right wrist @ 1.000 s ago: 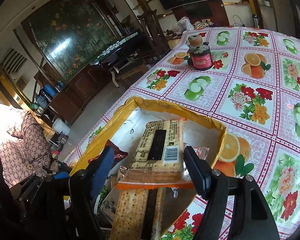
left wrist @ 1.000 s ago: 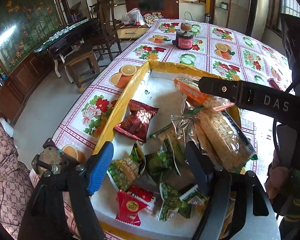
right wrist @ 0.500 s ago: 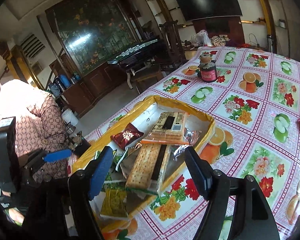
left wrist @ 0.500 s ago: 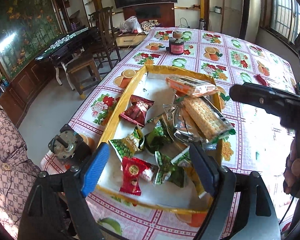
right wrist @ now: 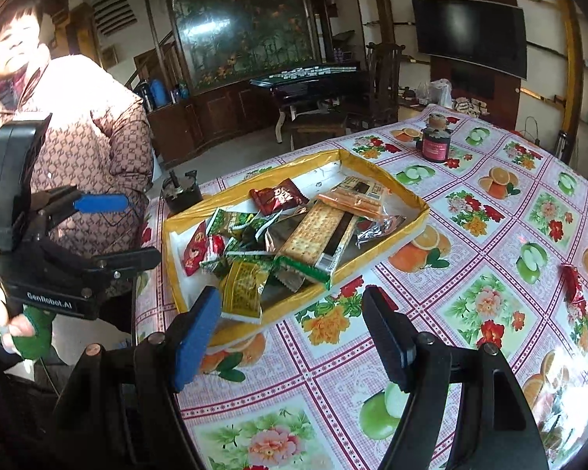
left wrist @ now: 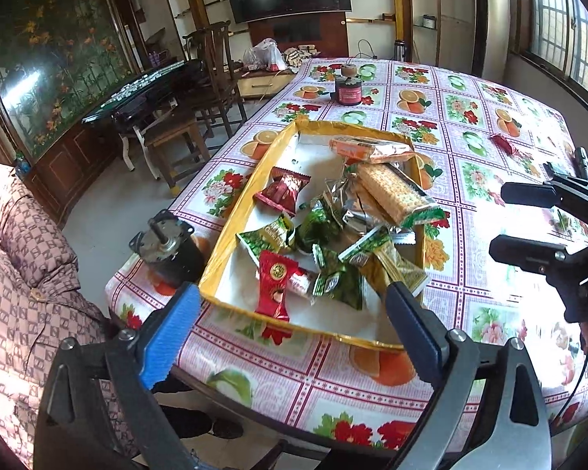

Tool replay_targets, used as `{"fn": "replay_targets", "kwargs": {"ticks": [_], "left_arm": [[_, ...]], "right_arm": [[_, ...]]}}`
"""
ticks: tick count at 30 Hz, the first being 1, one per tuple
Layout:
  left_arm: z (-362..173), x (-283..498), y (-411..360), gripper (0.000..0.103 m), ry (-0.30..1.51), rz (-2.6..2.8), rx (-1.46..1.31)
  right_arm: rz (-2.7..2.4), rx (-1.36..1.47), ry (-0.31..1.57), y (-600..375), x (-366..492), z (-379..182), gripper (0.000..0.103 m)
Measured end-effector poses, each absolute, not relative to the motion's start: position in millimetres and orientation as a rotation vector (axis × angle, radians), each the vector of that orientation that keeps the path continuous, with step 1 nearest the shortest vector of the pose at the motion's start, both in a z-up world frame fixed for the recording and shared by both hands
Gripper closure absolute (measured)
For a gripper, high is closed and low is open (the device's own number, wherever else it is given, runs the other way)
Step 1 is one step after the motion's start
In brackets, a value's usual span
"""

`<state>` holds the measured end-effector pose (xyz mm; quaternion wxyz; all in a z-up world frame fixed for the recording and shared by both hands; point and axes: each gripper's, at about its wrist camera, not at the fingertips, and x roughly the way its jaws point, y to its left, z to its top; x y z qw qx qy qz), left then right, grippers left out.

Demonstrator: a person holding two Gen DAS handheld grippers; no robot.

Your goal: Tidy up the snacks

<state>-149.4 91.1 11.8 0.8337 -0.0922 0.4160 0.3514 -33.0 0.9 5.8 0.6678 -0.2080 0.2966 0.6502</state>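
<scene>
Both tools are hanging above the surface (left wrist: 470, 125) with nothing between their fingers. Left tool (left wrist: 290, 325) is spreading its jaws wider over the near edge of the surface, just short of the tray (left wrist: 231, 235). Right tool (right wrist: 290, 333) is standing released, its jaws apart over bare flowered cloth beside the tray's long side.

Snacks are lying heaped inside the yellow-rimmed tray, which is sitting close to the surface's left edge. Two long cracker packs (right wrist: 313, 235) are leaning across the heap, one with an orange wrapper (left wrist: 356, 147) toward the far end of the tray. Green packets (left wrist: 270, 235) and red packets (left wrist: 278, 286) are crowding the near end, and one green-and-gold packet (right wrist: 243, 290) is hanging over the tray's rim. One red candy (right wrist: 572, 282) is lying apart on the cloth, toward the surface's right edge. A dark jar (left wrist: 348, 92) is standing toward the far edge.
</scene>
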Motion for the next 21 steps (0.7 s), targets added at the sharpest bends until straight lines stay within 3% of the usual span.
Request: {"fn": "replay_targets", "kwargs": {"ticks": [9, 21], "left_arm": [[8.4, -170.7, 73.9, 0.000, 0.880, 0.786, -0.141], [1.8, -200.2, 66.5, 0.000, 0.867, 0.773, -0.172]], "right_arm": [[1.508, -0.594, 0.607, -10.2, -54.2, -4.8, 0.027], [1.571, -0.761, 0.499, -6.6, -85.6, -13.5, 0.025]]}}
